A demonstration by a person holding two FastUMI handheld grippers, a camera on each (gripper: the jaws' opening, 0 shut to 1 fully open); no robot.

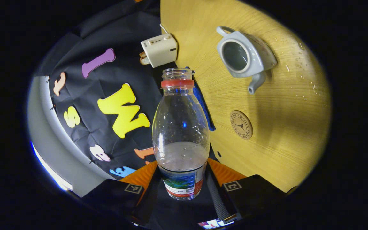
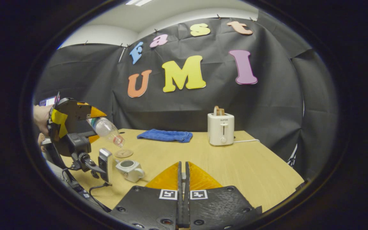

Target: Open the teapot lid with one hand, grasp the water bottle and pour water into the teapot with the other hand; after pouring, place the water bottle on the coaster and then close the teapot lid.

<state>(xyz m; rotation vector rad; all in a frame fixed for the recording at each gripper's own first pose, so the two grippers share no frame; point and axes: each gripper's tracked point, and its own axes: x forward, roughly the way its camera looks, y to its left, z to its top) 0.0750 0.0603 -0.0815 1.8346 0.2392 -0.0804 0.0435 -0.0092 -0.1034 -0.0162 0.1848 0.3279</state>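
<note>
- Nearest the lens in the left gripper view, the water bottle (image 1: pixel 180 134) stands up between the fingers of the left gripper (image 1: pixel 182 187), which press on its labelled base from both sides; its cap is off and some water sits in the lower part.
- From the right gripper view, that same left gripper (image 2: pixel 89 127) shows at about nine o'clock, held by a hand (image 2: pixel 41 117), with the water bottle (image 2: pixel 107 129) tilted neck-down toward the bench (image 2: pixel 235 163).
- Right gripper (image 2: pixel 183 183): its fingers meet edge to edge at six o'clock and hold nothing that I can see.
- Teapot (image 1: pixel 244 57) sits at one o'clock from the bottle mouth in the left gripper view, its opening bare; the lid is off, so that step looks done. I cannot tell where the lid lies.
- Judging by the tilt, the pour is in hand or about to start; the neck appears near the teapot (image 2: pixel 129 169) but not plainly over its opening, and no stream is visible.
- Coaster (image 1: pixel 241 124) lies bare on the bench (image 1: pixel 283 134) at three o'clock from the bottle's middle, just beside the teapot spout.
- Left to do: finish pouring, set the bottle on the coaster (image 2: pixel 124 153), close the lid.
- Farther off on the bench: a blue towel (image 2: pixel 165 135) at twelve o'clock and a toaster (image 2: pixel 221 127) at one o'clock.
</note>
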